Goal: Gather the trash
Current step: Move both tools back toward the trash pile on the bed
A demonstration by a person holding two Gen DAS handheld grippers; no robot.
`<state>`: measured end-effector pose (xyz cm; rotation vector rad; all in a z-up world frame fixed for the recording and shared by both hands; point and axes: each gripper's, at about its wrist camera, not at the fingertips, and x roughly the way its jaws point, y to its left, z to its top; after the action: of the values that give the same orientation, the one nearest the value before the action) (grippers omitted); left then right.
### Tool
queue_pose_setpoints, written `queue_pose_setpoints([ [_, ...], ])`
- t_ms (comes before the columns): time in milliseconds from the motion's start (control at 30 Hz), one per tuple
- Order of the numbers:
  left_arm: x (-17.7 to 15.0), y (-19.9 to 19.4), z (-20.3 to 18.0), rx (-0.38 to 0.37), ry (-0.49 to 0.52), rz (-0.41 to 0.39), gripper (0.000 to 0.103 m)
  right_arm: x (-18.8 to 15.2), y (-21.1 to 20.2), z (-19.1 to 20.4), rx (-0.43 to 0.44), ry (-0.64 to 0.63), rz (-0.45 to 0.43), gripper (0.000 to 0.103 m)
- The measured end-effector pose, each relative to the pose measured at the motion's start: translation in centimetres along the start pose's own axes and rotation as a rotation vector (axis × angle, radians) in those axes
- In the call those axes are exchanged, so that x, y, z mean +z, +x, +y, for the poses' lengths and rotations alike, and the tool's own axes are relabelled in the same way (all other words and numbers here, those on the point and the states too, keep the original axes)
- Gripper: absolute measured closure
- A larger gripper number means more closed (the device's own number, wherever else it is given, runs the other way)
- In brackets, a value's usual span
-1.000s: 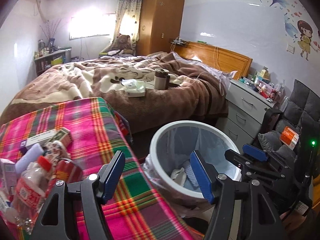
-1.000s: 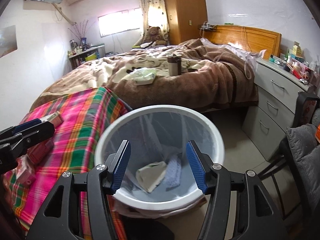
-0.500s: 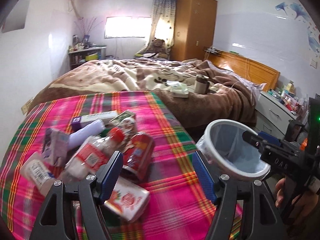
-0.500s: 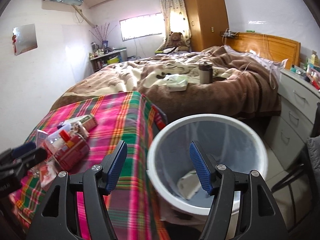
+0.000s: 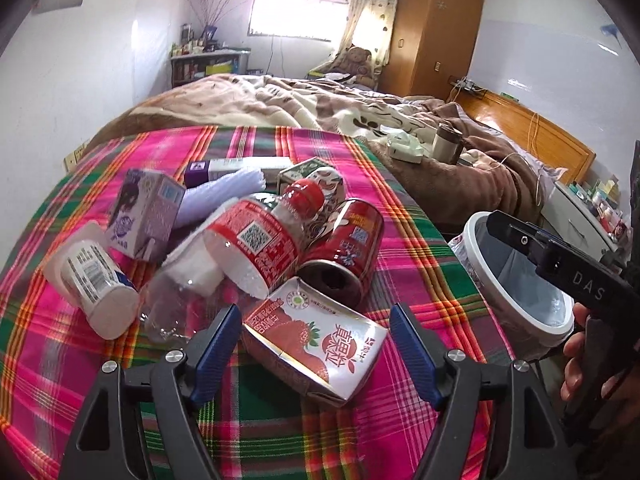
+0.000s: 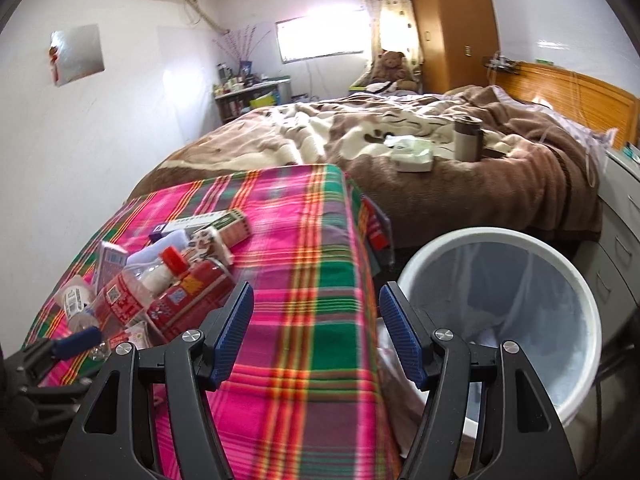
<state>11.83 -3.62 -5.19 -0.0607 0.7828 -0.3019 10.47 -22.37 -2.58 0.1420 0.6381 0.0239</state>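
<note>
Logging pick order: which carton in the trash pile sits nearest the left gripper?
The strawberry drink carton, lying flat between the open fingers of the left gripper. The purple carton and the green box sit farther back in the pile.

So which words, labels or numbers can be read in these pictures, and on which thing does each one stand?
"DAS": on the black body of the right gripper, seen in the left wrist view.
"真果粒": large red characters on the strawberry carton; its small print is unreadable.
Red can: white characters, not clear enough to read.
Bottle: red label with a QR code, text too blurred.
White cup: barcode label, too small.
Purple carton: print unreadable.
</note>
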Motion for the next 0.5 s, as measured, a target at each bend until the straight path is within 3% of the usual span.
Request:
queue_pose_setpoints([
  [267,0.3,1.0,-0.6,0.001,0.015,0.012,0.020,0.8,1.1,2.4,0.018,-0.045,0.020,0.036],
  [400,0.0,1.6,-1.0,0.057,0.080,0.027,0.019,1.3,1.9,3.5,0.037,-0.049,0.037,0.036],
  [500,-0.4,2.3,0.1,0.052,0.043,0.071,0.019,1.6,2.4,4.2,0.036,-0.060,0.048,0.036],
])
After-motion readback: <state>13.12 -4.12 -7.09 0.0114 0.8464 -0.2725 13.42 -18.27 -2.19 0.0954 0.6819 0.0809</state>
